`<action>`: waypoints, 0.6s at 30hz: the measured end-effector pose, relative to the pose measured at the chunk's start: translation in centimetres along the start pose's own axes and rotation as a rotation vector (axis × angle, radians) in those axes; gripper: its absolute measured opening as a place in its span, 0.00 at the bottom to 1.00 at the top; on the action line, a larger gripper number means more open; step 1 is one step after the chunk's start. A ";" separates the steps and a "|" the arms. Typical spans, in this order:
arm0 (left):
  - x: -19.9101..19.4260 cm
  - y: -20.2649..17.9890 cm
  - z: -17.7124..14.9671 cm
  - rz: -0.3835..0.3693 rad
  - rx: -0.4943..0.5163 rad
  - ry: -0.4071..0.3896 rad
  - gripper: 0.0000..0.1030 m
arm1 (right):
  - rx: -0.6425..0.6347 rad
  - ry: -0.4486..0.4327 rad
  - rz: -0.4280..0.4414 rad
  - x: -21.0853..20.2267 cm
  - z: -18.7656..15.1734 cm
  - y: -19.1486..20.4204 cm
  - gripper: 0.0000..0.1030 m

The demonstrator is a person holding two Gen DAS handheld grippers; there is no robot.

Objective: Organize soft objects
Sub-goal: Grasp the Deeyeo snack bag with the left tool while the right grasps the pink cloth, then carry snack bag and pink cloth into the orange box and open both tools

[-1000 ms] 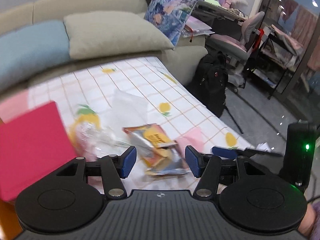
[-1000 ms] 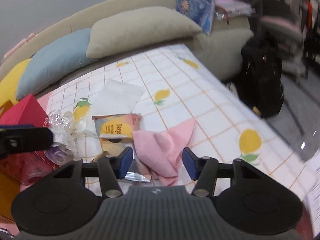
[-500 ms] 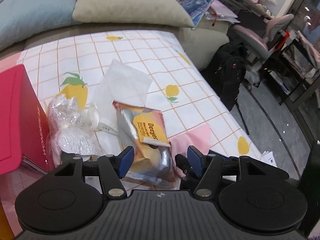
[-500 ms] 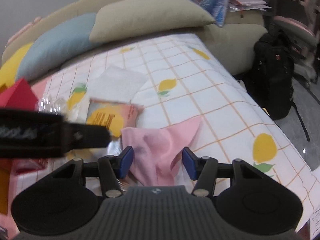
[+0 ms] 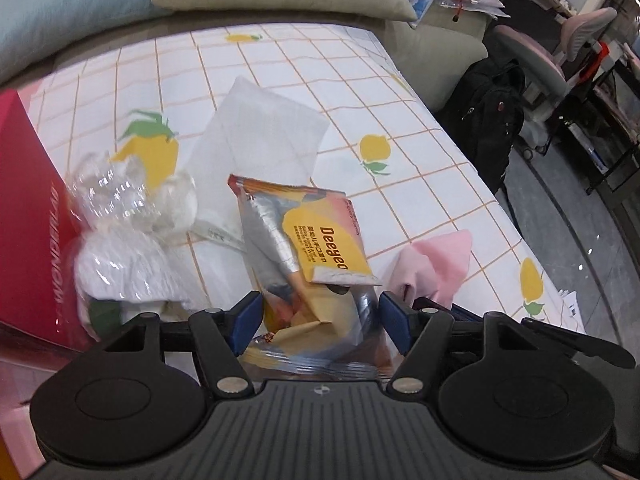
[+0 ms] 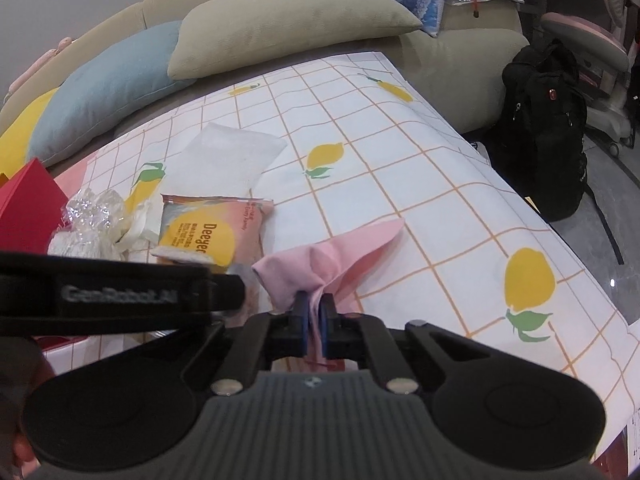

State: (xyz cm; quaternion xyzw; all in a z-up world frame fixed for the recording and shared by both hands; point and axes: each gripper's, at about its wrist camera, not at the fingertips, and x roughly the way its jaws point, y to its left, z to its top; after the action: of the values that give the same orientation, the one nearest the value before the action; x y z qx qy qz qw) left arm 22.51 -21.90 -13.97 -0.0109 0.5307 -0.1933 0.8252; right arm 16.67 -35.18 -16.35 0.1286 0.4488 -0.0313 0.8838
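Two grippers: right gripper [image 6: 315, 316] pinched tight on crumpled pink cloth [image 6: 336, 256] lying on lemon-print tablecloth [image 6: 420, 184], left gripper [image 5: 318, 316] wide open straddling wrinkled orange-yellow foil snack packet [image 5: 316, 240] beside it.

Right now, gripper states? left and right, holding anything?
Left gripper: open, straddling the foil snack packet, not gripping it.
Right gripper: closed on the pink cloth.
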 end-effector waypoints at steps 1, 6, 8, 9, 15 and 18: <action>0.1 0.0 0.0 0.009 -0.002 0.001 0.75 | 0.003 0.001 0.001 0.0 0.0 -0.1 0.03; 0.0 -0.2 -0.1 -0.007 -0.009 -0.010 0.59 | -0.005 0.001 0.008 0.1 0.0 -0.1 0.01; -0.3 -0.3 -0.2 -0.009 0.003 -0.024 0.53 | -0.006 -0.007 0.010 -0.1 0.0 -0.1 0.00; -0.4 -0.4 -0.3 -0.008 0.001 -0.031 0.49 | -0.004 -0.014 0.012 -0.3 0.0 -0.1 0.00; -2.8 -0.1 -1.1 -0.021 -0.033 -0.094 0.45 | -0.012 -0.058 0.027 -1.2 0.0 0.0 0.00; -4.8 0.1 -1.5 -0.034 -0.042 -0.125 0.45 | -0.027 -0.098 0.035 -2.2 0.0 0.2 0.00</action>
State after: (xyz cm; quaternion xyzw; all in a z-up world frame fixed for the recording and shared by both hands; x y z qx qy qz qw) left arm 19.51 -20.00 -10.48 -0.0492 0.4818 -0.1954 0.8528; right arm 15.44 -35.09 -14.51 0.1229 0.4030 -0.0162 0.9068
